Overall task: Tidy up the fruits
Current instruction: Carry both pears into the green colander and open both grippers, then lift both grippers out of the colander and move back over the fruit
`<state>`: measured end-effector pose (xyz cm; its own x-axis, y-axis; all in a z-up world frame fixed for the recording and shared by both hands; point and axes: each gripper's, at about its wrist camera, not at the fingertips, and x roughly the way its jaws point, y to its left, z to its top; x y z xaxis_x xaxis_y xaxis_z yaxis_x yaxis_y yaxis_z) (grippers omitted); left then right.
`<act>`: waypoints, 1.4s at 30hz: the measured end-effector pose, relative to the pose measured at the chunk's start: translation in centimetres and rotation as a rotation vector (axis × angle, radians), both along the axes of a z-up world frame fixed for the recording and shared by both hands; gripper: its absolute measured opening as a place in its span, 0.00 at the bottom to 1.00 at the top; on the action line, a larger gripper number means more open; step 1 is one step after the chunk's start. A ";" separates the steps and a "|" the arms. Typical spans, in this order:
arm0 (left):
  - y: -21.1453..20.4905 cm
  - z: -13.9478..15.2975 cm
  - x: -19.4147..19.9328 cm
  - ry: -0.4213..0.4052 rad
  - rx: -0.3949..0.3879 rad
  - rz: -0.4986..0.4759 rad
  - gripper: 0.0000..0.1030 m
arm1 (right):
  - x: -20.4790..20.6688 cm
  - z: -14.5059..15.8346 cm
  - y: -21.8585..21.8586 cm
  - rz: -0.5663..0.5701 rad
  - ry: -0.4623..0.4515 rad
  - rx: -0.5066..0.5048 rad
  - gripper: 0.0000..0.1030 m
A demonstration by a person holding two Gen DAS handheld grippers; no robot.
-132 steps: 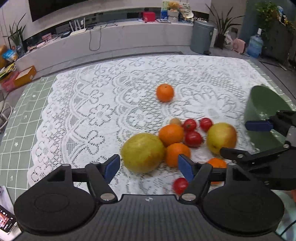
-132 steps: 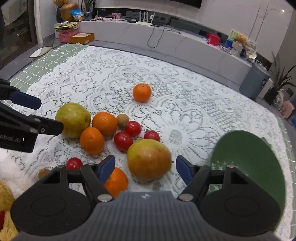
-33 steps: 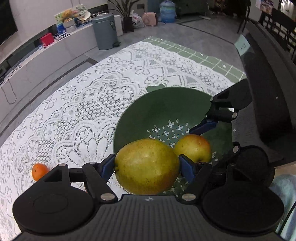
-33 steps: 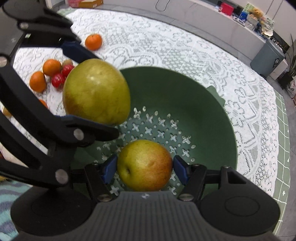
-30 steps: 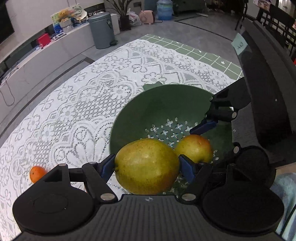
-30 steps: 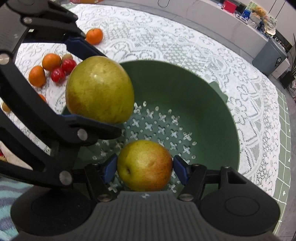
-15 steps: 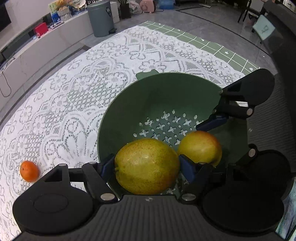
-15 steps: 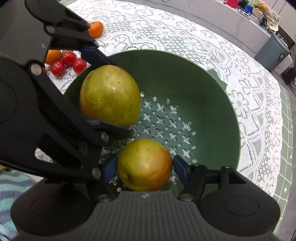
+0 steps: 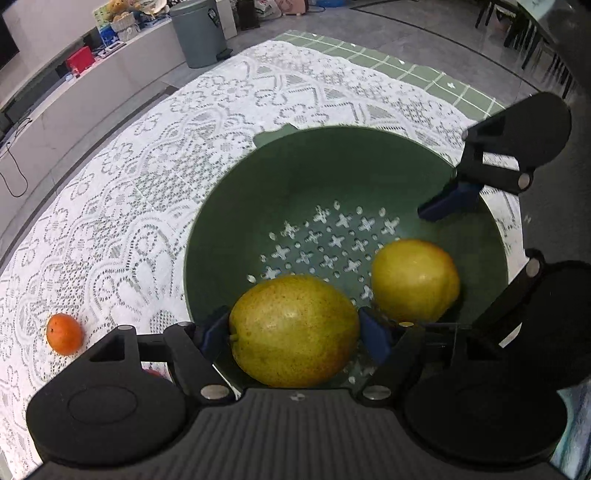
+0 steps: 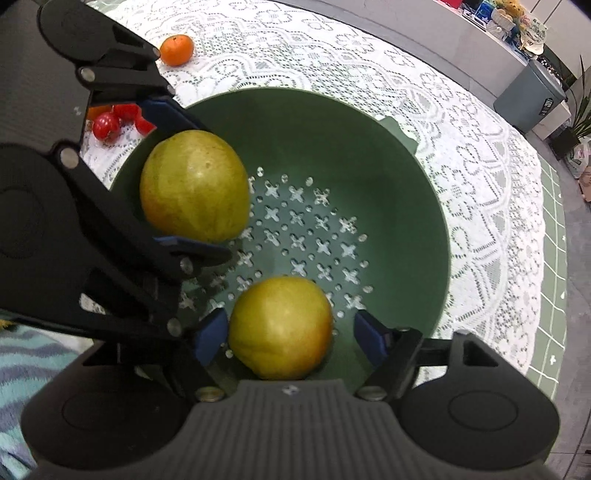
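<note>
White lace cloth [image 9: 122,206] covers the table, and both grippers hang over a green colander [image 9: 369,162] set on it. Nearest in the right wrist view, the right gripper [image 10: 290,332] has just been opening: a yellow-red fruit [image 10: 280,326] sits between its blue pads, and a clear gap shows on the right side, so it is released and appears to rest on the perforated floor near the front wall. Beside it, the left gripper [image 9: 293,334] has a larger green-yellow fruit [image 9: 293,330] between its pads; its jaws have widened slightly, the pads sit at the fruit's flanks, and whether they still press cannot be told for sure. This fruit looks held low over the colander's near-left wall, probably so it drops a short way without rolling onto its neighbour. Both grippers point steeply down, which suits placing into a deep bowl. Farther out on the lace, a lone orange [image 10: 177,50] and red tomatoes [image 10: 107,125] lie outside the colander, not yet sorted. A grey bin [image 9: 201,35] stands beyond the table.
</note>
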<state>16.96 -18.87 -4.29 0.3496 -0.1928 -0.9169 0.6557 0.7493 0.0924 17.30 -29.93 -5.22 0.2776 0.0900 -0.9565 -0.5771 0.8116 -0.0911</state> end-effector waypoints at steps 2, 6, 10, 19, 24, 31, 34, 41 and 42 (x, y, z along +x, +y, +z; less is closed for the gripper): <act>0.0 0.1 -0.2 0.008 0.007 -0.003 0.84 | -0.1 -0.1 -0.1 0.002 0.003 -0.004 0.74; 0.2 0.3 -0.5 0.024 -0.004 0.016 0.84 | -0.9 0.3 -0.1 -0.005 -0.008 -0.021 0.78; 0.6 0.6 -0.5 0.050 -0.025 0.050 0.86 | -1.3 1.3 -0.6 -0.011 -0.024 -0.013 0.80; 0.7 0.8 -0.1 0.077 -0.055 0.129 0.86 | -2.8 3.3 -1.4 -0.011 -0.070 -0.021 0.82; 1.0 2.7 -0.3 0.004 -0.135 0.174 0.87 | -3.4 4.2 -2.1 -0.042 -0.071 0.018 0.83; 1.6 5.3 -1.8 -0.075 -0.143 0.175 0.87 | -3.8 5.0 -2.0 -0.097 -0.099 0.088 0.83; 2.8 6.6 -2.8 -0.111 -0.166 0.182 0.87 | -4.4 6.0 -1.6 -0.121 -0.142 0.122 0.83; 6.6 8.9 -6.2 -0.242 -0.156 0.234 0.87 | -6.9 8.0 0.6 -0.183 -0.242 0.260 0.83; 7.4 9.1 -6.7 -0.255 -0.162 0.248 0.87 | -7.2 8.0 1.0 -0.187 -0.248 0.287 0.83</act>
